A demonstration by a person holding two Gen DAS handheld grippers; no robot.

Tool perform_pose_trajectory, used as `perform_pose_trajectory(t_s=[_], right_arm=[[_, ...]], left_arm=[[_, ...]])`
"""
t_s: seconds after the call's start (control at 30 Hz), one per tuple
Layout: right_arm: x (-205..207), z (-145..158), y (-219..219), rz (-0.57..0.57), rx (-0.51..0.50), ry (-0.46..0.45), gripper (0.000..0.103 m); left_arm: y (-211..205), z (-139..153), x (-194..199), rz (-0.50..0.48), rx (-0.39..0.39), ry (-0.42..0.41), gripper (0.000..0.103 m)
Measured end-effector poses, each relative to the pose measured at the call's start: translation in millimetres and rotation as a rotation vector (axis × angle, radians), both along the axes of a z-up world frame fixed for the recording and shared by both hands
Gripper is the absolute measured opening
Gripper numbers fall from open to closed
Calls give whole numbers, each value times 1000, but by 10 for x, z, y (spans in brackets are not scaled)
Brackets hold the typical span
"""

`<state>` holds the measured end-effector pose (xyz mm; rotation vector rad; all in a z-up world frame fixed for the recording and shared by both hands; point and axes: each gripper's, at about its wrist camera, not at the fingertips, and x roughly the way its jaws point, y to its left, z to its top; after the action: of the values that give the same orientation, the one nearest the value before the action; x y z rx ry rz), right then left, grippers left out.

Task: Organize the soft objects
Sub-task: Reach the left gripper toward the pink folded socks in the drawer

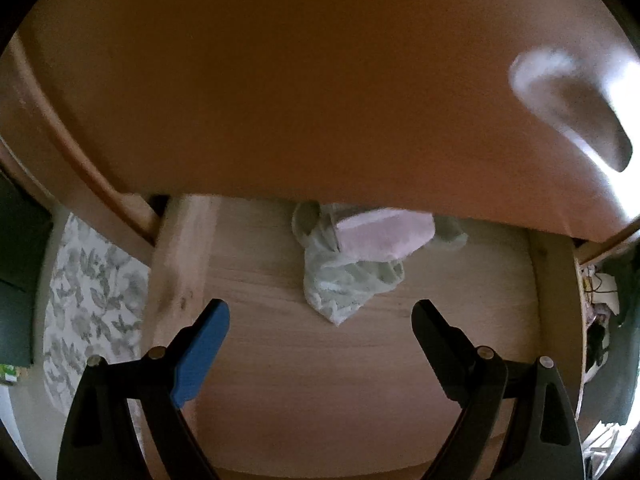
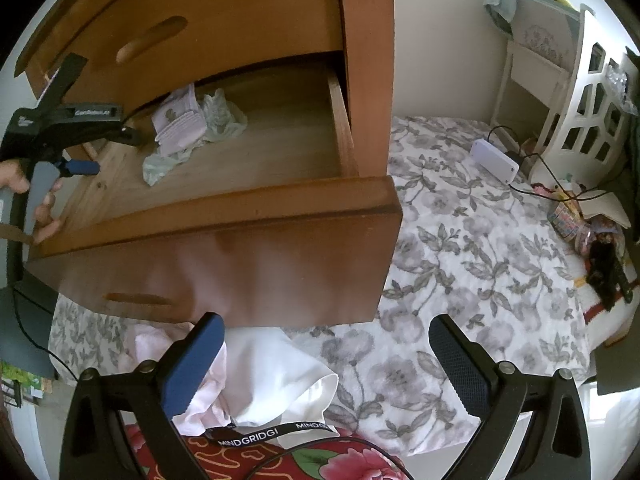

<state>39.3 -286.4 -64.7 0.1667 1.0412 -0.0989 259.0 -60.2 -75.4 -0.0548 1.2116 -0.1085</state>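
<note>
A wooden drawer [image 2: 224, 220] stands pulled out of a dresser. At its back lies a pale pink folded piece [image 1: 380, 236] [image 2: 180, 126] on a crumpled mint-green cloth [image 1: 340, 284] [image 2: 222, 116]. My left gripper [image 1: 322, 316] [image 2: 116, 152] is open and empty over the drawer floor, just short of the green cloth's near corner; a hand holds it at the drawer's left side. My right gripper [image 2: 326, 326] hangs open and empty below the drawer front, above white clothing [image 2: 280, 368] and pink clothing [image 2: 204, 400] on the floral surface.
The shut upper drawer front [image 1: 280, 80] [image 2: 152, 38] overhangs the open drawer. A floral grey-and-white spread [image 2: 460, 240] lies to the right, with a white device [image 2: 494, 158] and cables on it. A white shelf [image 2: 532, 72] and small clutter [image 2: 592, 232] stand at far right.
</note>
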Motion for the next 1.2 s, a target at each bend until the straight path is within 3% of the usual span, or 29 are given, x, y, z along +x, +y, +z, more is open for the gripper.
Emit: perform_pose_trajectory(t_s=[0.2,0.27,0.43,0.57,0.73,1.03,1.2], right_arm=[[-4,-2,-18,-5,-3,-2,103],[-6,-15,-33,-10,-2,1,103],[-4,-41,-52,-11,5,5,103],[-2,-45,-66,-13,7,5,103],[-1,-51,-72,-15,11,5,103],[-7,-49,-81,-14,16,0,103],[2,-47,-76,-7,17,2,103]], left_arm=[[-37,-113,134,59,-36,37,91],[-41,-104,165,76,-42,38,88],[15,-139,208,136,-92,64,68],[108,-199,229,197,-155,85,66],[152,-170,211,261,-152,64,59],[365,-360,174,432,-260,144,48],[417,-385,136,512,-293,140,43]])
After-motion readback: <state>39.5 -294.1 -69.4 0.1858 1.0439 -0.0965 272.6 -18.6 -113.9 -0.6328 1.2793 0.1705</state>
